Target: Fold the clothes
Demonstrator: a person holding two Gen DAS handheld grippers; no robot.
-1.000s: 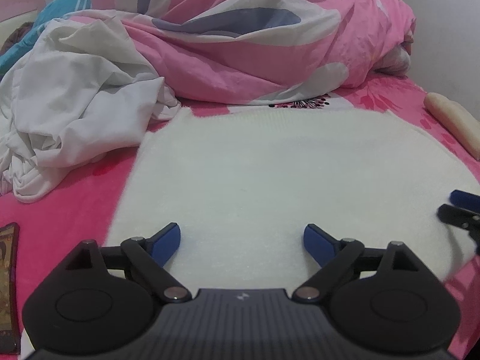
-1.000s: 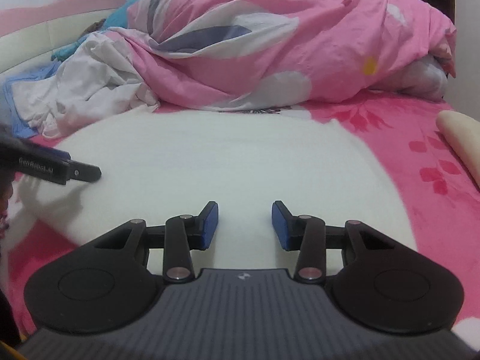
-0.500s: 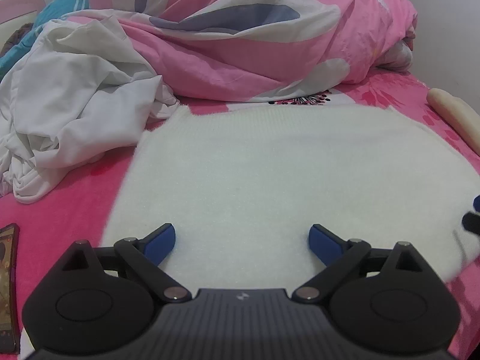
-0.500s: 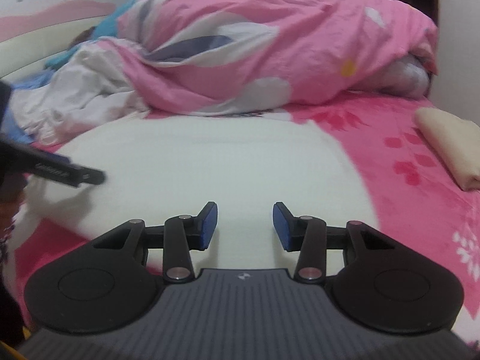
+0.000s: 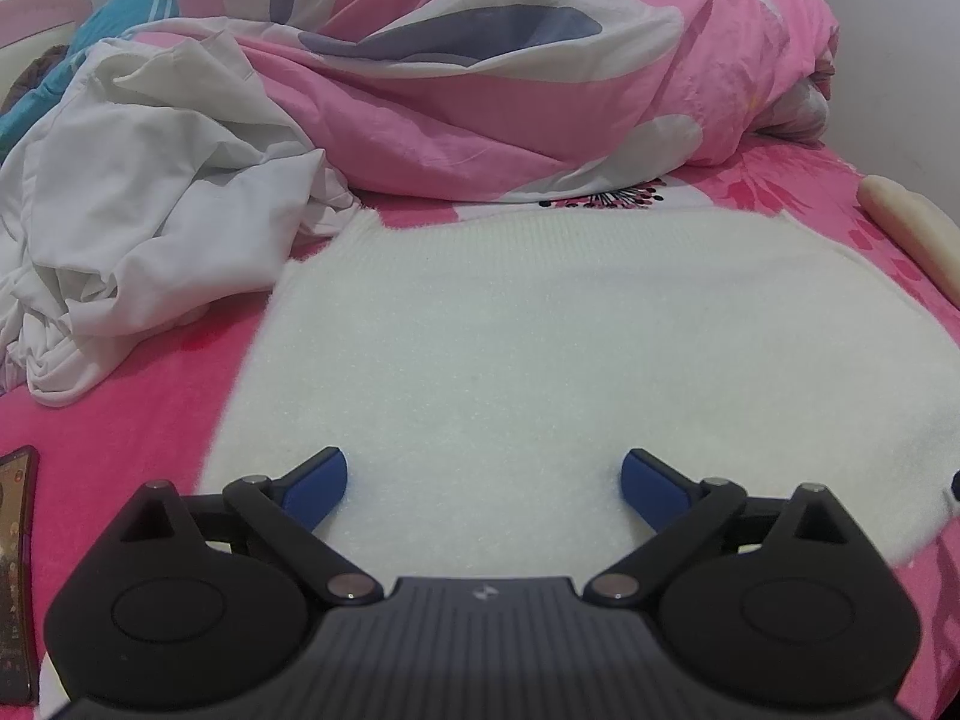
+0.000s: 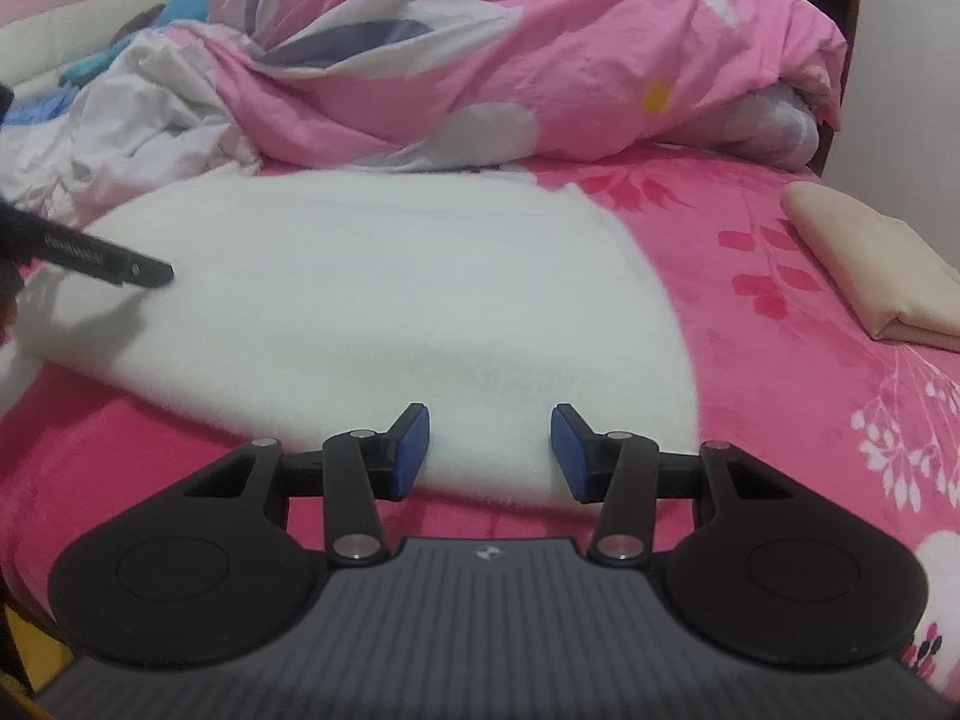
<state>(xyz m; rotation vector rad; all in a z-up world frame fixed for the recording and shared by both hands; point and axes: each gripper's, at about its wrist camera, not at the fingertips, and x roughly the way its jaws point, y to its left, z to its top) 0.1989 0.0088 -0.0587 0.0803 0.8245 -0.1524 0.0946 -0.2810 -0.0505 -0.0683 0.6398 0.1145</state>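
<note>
Flat ahead of both sets of fingers: one white sweater (image 5: 540,348), spread on the pink sheet (image 5: 120,414). Long axis runs side to side across both views; ribbed edge lies at the far side, toward the duvet (image 5: 510,78).

Left gripper (image 5: 485,483): jaws have just been opening, now spread wide, blue pads apart, nothing between them but sweater surface below. Whether the tips touch the knit, cannot tell. Seen from the right wrist view, one left finger (image 6: 120,261) points over the sweater's left part.

Right gripper (image 6: 489,450): jaws have just been opening, partly apart, nothing pinched. Fingers sit at the sweater's near edge, near its right corner; pink sheet shows just under the pads.

Count: one sweater, one crumpled white garment (image 5: 138,210) beyond and left of the left fingers, touching the sweater's far left corner. One folded beige cloth (image 6: 870,264) far right of the right fingers, well apart from the sweater. One phone (image 5: 15,540) at the left rim, left of the left fingers.

Open sheet: right of the sweater up to the beige cloth; a strip left of it. Duvet crowds the far edge.
</note>
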